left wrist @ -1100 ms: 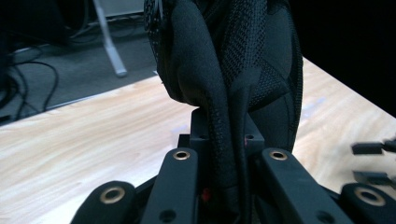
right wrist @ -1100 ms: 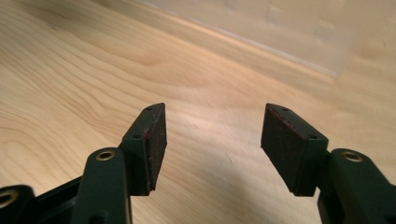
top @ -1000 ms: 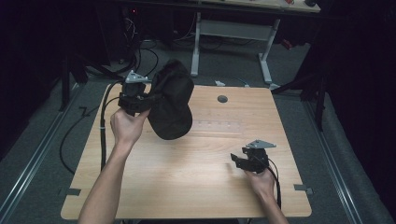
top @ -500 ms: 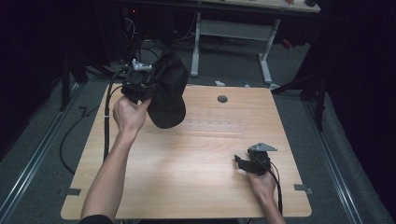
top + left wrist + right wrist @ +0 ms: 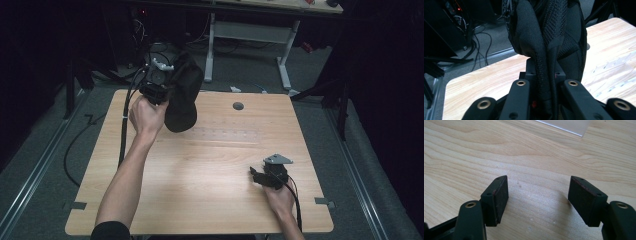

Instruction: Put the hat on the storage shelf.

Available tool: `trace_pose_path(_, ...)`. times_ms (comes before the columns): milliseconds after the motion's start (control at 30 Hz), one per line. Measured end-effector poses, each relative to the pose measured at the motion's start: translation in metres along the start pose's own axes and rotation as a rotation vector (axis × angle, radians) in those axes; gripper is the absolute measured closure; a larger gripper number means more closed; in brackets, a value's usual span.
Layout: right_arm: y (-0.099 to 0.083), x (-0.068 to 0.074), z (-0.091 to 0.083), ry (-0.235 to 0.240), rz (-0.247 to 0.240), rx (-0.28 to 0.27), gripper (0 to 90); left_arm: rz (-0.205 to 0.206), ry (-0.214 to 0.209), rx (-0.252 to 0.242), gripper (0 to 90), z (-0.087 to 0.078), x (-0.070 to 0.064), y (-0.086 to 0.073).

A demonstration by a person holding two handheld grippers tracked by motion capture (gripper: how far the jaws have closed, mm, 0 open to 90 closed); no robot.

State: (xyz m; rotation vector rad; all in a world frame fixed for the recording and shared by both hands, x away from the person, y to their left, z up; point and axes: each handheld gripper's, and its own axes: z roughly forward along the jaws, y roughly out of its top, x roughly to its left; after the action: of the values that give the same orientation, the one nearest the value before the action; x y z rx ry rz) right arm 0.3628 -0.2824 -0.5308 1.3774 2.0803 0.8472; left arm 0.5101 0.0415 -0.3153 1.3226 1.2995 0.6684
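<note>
High view puts the left gripper [image 5: 159, 86] lifted above the far left corner of the wooden worktop [image 5: 200, 170], with a black cap [image 5: 181, 95] hanging from it; the dark cloth hides the jaws there. Left gripper view settles it: the jaws are clamped together on a fold of the cap [image 5: 549, 37], mesh panel to one side, smooth fabric to the other, and the cap's top is cut off by the frame edge. No logo or writing can be read on it. The right gripper [image 5: 262, 176] rests low near the worktop's near right part, a hand [image 5: 280, 197] behind it. Right gripper view shows its jaws [image 5: 537, 195] standing wide apart over bare wood, nothing between them.
</note>
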Motion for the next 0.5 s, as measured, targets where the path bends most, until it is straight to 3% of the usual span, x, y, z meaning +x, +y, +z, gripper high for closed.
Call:
trace_pose_path(333,0.0,0.0,0.0,0.002,0.001,0.001,32.9,0.049,0.047,0.022,81.5,0.012,-0.007,-0.007)
trace_pose_path(500,0.0,0.0,0.0,0.002,0.001,0.0,33.0,0.05,0.055,0.036,81.5,0.015,-0.008,-0.01)
